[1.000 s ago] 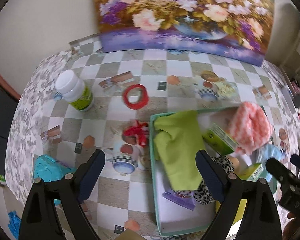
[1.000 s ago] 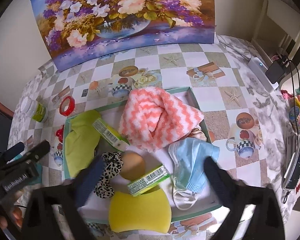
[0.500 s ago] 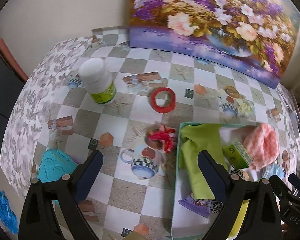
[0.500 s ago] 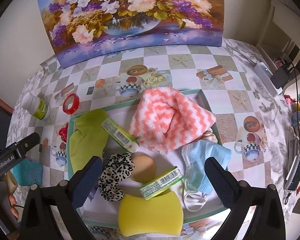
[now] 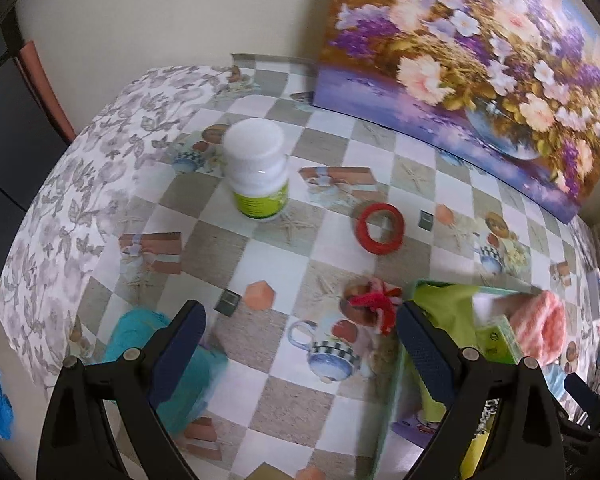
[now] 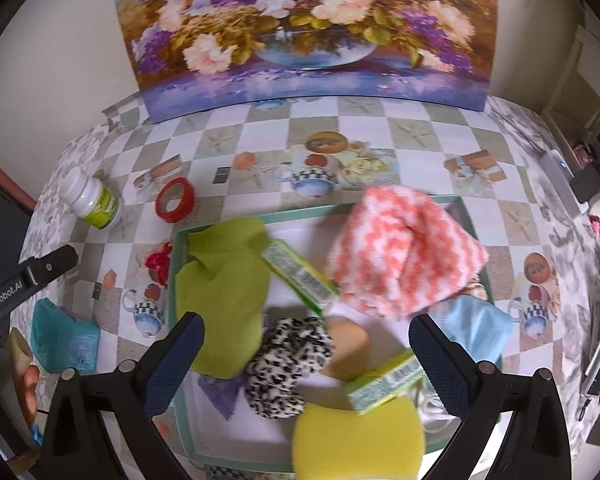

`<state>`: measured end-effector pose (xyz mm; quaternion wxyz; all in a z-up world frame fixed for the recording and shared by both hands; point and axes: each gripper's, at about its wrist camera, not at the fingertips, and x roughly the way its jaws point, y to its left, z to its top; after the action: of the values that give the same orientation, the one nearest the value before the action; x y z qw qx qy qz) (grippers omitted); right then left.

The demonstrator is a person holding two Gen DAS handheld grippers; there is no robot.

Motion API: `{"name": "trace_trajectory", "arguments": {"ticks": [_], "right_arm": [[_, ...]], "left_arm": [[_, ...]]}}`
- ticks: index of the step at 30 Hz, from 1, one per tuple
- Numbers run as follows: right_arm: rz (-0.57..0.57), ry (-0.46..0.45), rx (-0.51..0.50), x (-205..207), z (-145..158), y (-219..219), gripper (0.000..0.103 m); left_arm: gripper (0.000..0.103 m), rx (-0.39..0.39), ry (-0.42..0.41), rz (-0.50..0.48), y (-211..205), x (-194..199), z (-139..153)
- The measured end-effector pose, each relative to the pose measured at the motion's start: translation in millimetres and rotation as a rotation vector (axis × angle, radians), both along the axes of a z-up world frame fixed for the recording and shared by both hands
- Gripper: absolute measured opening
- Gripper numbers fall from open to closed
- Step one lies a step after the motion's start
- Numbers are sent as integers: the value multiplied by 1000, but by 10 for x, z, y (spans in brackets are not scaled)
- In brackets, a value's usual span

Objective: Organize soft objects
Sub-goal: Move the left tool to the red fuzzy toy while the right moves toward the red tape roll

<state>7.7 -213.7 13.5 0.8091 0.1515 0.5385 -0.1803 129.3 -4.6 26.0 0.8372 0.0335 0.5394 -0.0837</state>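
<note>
On the checkered tablecloth sits a green-rimmed tray holding a lime cloth, a pink zigzag towel, a spotted scrunchie, a blue face mask and a yellow sponge. Above it the right gripper hangs with fingers spread and empty. Left of the tray, the left gripper is spread too, over a red scrunchie just beside the tray, with a teal cloth under its left finger. A white bottle and a red tape ring stand farther back.
</note>
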Motion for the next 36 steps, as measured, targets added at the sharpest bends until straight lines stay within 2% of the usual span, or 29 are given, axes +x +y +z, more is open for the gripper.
{"name": "trace_trajectory", "arguments": {"ticks": [8,13,22,30,36], "right_arm": [[69,20,-8,216,-84,277,103],[94,26,-5,339,-136,384,103],[68,41,-12,521,-156,281,103],[28,-1,6,686,-103,131,103],[44,24,-5,812,-207,100,103]], "left_arm": [[96,-27,7,51,225,120,-29],[96,-35,10,49,240,167,-69],[96,-57,25,22,89,264,-163],[96,-7,61,-37,-194,327,-343],[96,30,104,-72,-390,358,-558]]}}
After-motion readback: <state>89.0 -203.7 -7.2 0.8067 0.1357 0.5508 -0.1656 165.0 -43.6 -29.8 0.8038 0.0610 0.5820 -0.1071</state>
